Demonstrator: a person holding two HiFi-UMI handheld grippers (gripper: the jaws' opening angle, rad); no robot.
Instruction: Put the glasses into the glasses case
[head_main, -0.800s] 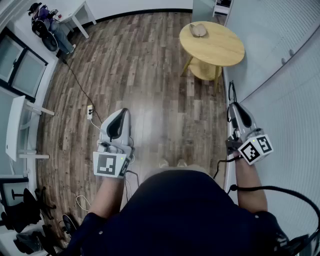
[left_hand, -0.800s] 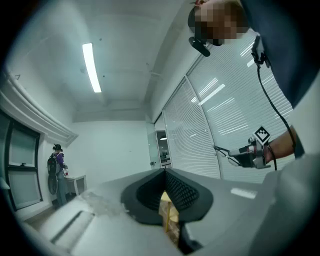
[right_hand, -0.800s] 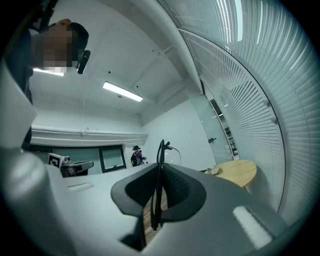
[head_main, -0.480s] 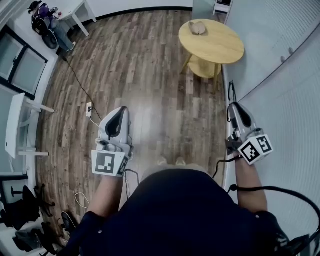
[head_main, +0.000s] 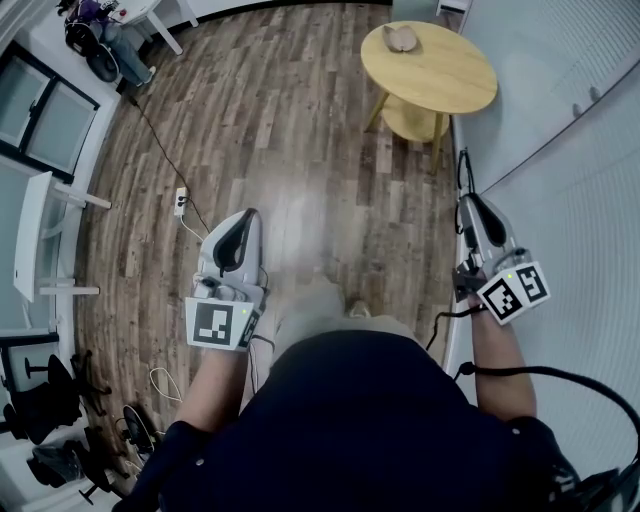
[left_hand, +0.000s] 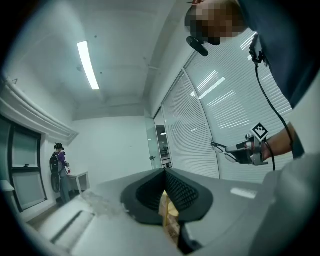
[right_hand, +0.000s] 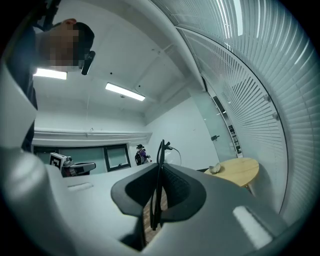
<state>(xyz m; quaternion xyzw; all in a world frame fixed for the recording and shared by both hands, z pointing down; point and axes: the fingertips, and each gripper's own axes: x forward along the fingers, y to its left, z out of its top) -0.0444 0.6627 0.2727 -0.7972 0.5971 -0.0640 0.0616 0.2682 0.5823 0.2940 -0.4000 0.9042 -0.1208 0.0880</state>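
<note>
While the person stands on the brown plank floor (head_main: 300, 120) short of the round pale-wood table (head_main: 445, 80), a white slatted wall (head_main: 570, 180) curves past that table's side. Left gripper (head_main: 243, 220), a smooth grey shell with black ribbed pads, is held well short of the table; its own view shows the jaws closed together with nothing in them, while the head view gives only its back. Right gripper (right_hand: 161, 169), nearer the table and close to the wall, is clamped on the glasses (right_hand: 159, 150): thin dark frame, clear lens, sticking up past the tips. The head view shows them only as thin wire. Glasses case (head_main: 403, 38), small, tan and rounded, lies on the table's far side, well apart from the glasses.
</note>
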